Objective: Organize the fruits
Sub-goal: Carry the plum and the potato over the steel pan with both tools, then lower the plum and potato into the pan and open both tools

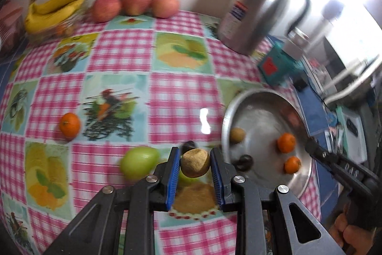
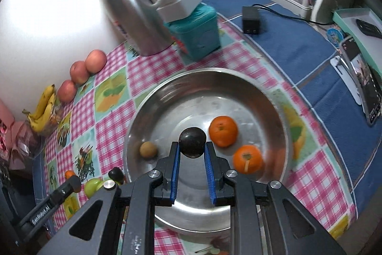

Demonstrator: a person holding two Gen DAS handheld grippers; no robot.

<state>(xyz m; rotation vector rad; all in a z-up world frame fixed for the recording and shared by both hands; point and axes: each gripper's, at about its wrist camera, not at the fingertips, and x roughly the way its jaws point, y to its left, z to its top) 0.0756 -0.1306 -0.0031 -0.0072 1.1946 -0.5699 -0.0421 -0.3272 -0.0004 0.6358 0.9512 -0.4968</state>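
My left gripper [image 1: 195, 157] is shut on a brown kiwi [image 1: 195, 165], held above the checked tablecloth just left of the steel bowl [image 1: 241, 102]. A green fruit [image 1: 138, 163], a dark fruit [image 1: 188, 146] and an orange [image 1: 69, 124] lie on the cloth. My right gripper [image 2: 192, 147] is shut on a dark round fruit [image 2: 192, 142] over the steel bowl [image 2: 167, 90]. In the bowl lie two oranges [image 2: 223, 127] [image 2: 247, 159] and a small brown fruit [image 2: 148, 149].
Three apples [image 1: 133, 2] and bananas [image 1: 55, 7] line the wall at the back. A steel kettle [image 1: 257, 6] and a teal box [image 1: 274, 66] stand behind the bowl. In the right wrist view a power adapter [image 2: 250, 19] and phone [image 2: 363, 85] lie on blue cloth.
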